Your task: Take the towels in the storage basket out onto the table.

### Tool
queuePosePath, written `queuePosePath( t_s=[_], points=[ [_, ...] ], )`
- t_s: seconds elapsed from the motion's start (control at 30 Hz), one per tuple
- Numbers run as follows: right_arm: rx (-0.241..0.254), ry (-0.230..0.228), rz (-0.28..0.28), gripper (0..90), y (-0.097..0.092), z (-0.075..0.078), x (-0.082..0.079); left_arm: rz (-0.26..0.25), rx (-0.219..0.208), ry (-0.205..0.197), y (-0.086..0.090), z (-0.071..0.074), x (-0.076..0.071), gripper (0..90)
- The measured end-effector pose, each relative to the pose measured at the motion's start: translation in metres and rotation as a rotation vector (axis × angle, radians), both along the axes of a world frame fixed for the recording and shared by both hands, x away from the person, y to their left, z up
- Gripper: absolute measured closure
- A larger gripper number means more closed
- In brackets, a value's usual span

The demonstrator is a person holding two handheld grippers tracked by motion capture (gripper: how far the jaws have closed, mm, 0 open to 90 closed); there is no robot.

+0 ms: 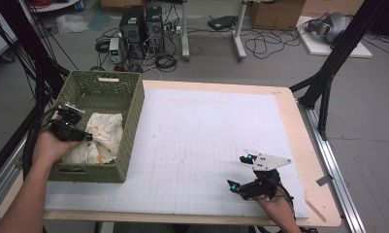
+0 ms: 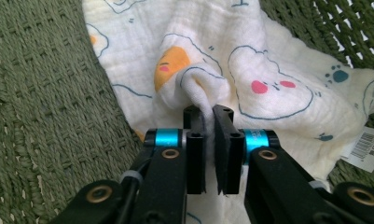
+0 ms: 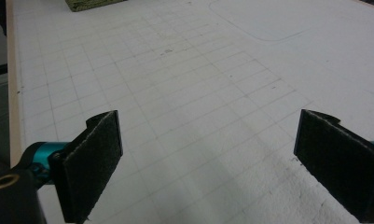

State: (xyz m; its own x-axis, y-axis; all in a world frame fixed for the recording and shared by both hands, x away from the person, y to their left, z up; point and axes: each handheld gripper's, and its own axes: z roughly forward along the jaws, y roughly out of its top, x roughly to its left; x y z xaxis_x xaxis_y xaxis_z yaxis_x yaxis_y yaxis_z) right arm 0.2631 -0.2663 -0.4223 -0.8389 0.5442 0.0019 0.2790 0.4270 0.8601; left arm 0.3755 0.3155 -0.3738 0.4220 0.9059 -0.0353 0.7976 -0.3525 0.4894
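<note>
A cream cloth [image 1: 102,137] printed with orange and blue cartoon shapes lies crumpled in a green woven basket [image 1: 131,116] at the table's left. My left gripper [image 1: 80,128] reaches into the basket, shut on a pinched fold of the cloth [image 2: 201,88]. A barcode tag [image 2: 367,148] hangs at the cloth's edge. Over the white gridded mat near the front right, my right gripper [image 1: 240,171] stands open, its padded jaws spread wide above the bare mat [image 3: 203,121] with nothing between them.
The white gridded mat [image 1: 206,141] covers most of the wooden table [image 1: 289,104]. A corner of the green basket [image 3: 89,3] shows at the far edge of the right gripper view. Computers and cables sit on the floor beyond the table.
</note>
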Motion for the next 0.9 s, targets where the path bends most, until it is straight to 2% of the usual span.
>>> queuePosePath(
  t_s=[0.1,0.17,0.23,0.3,0.37,0.5,0.57,0.63,0.67,0.7,0.83,0.9],
  points=[
    [0.000,0.001,0.002,7.0,0.000,0.000,0.000,-0.005,-0.012,-0.007,0.000,0.002,-0.001,85.4],
    [0.003,0.000,0.002,7.0,-0.001,0.000,0.000,-0.007,-0.036,-0.040,0.002,0.006,-0.003,85.6],
    [0.005,-0.004,0.000,7.0,-0.001,0.000,0.001,-0.007,-0.044,-0.054,0.003,0.008,-0.004,85.6],
    [0.004,-0.002,-0.002,7.0,-0.001,0.001,0.000,-0.009,-0.067,-0.096,0.005,0.013,-0.008,85.6],
    [0.006,-0.002,-0.004,7.0,-0.001,0.001,0.000,-0.010,-0.075,-0.107,0.005,0.014,-0.009,85.7],
    [0.006,0.000,-0.006,7.0,-0.001,0.001,0.000,0.018,-0.121,-0.172,0.014,0.028,-0.015,85.7],
    [0.007,0.000,-0.008,7.0,-0.001,0.001,0.000,0.021,-0.127,-0.182,0.015,0.031,-0.016,85.6],
    [0.007,-0.001,-0.007,7.0,-0.001,0.001,0.000,0.025,-0.154,-0.215,0.020,0.041,-0.022,85.7],
    [0.005,-0.005,-0.007,7.0,-0.001,0.001,0.000,0.025,-0.154,-0.215,0.020,0.041,-0.022,85.6],
    [0.006,-0.004,-0.007,7.0,-0.002,0.001,0.000,0.024,-0.175,-0.233,0.022,0.047,-0.026,85.7],
    [0.011,-0.005,-0.006,7.0,-0.002,0.001,0.001,0.026,-0.203,-0.264,0.026,0.054,-0.031,85.6],
    [0.011,-0.006,-0.009,7.0,-0.002,0.001,0.001,0.021,-0.242,-0.296,0.026,0.060,-0.037,85.7]
  ],
)
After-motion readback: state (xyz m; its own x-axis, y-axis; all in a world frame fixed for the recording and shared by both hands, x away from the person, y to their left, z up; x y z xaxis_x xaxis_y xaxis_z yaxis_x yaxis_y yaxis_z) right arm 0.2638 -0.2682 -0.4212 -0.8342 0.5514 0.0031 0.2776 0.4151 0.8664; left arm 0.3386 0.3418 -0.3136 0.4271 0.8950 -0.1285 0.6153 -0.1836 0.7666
